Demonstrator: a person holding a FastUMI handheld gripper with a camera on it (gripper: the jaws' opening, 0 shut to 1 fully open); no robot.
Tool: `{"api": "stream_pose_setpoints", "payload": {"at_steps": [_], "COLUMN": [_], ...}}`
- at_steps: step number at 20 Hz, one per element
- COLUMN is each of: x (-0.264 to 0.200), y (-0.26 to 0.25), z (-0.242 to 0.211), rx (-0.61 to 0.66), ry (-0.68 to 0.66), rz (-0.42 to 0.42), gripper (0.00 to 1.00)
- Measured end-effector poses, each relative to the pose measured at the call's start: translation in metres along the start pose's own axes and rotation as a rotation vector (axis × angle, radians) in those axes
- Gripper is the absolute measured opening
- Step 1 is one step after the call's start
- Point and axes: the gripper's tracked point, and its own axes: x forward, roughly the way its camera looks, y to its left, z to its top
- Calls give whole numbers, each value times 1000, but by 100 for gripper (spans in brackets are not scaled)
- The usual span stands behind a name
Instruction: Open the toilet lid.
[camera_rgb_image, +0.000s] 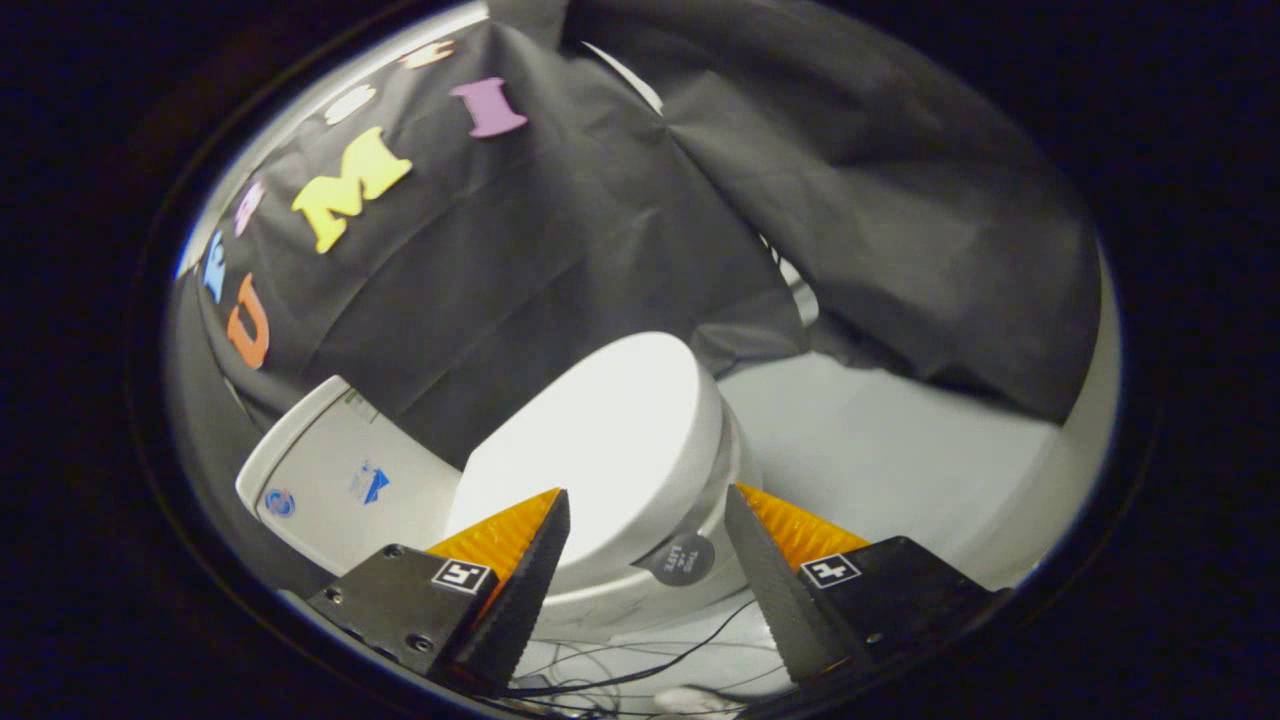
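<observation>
Ahead of the gripper (645, 495) sits the toilet (640, 570), its lid (600, 445) down flat on the seat. The lid is an oval whose long axis runs from the tank (340, 480), off beyond the left finger, toward its rounded front end, which points away past the right finger toward the pale floor (900, 450). So the bowl lies slantwise across the gripper's line, with the hinge end to the left and the nose to the right. The two fingers stand spread apart with nothing between them; their tips frame the near edge of the lid and the rim below it, and whether either tip touches the porcelain cannot be told. A small round dark sticker (683, 559) sits on the side of the bowl, in the gap between the fingers and nearer the right one. Thin dark cables (640, 670) trail over the floor below the bowl, close under the fingers. Black cloth (600, 220) hangs behind the toilet and partly drapes over the tank.
</observation>
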Motion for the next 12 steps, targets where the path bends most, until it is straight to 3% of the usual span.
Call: {"api": "stream_pose_setpoints", "payload": {"at_steps": [6,12], "x": [17,27], "y": [-23,-25], "z": [-42,-50], "rx": [261,317], "ry": [143,186], "rz": [-15,1], "gripper": [89,66]}}
